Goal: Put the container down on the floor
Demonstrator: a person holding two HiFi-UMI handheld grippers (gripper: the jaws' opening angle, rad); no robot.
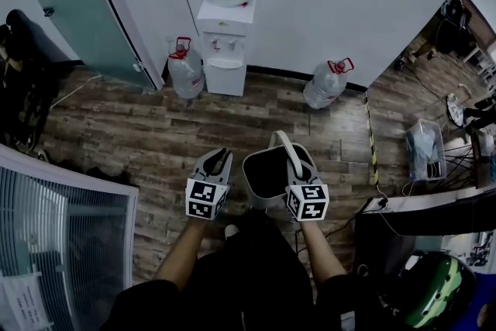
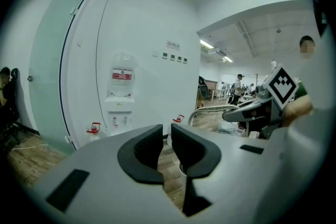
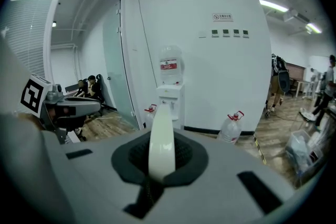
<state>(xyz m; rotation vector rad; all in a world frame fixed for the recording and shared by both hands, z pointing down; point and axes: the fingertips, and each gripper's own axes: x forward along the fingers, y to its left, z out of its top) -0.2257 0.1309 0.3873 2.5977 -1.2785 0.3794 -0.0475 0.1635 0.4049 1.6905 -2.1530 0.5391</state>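
The left claw (image 1: 222, 157) hangs free beside the load, its jaws a little apart with nothing between them. It gives no support, so any sway has to be checked by the other side alone.

Just right of it is the container (image 1: 267, 173), a pale bucket with a dark inside. It appears to hang above the wooden floor (image 1: 155, 136), close in front of the person's legs and the shoe (image 1: 231, 230). Lowered straight down from there, it could land on the foot or catch a leg and tip.

The right claw (image 1: 295, 165) is closed on the handle (image 3: 161, 139), a smooth, narrow white band that stands upright between the pads. Such a band can pivot or slide in the pinch, so the bucket may swing, or drop if the jaws part before the base meets the boards. A tilted base would probably rock or topple on release.

Further right, a striped floor strip (image 1: 370, 137) could upset the footing.
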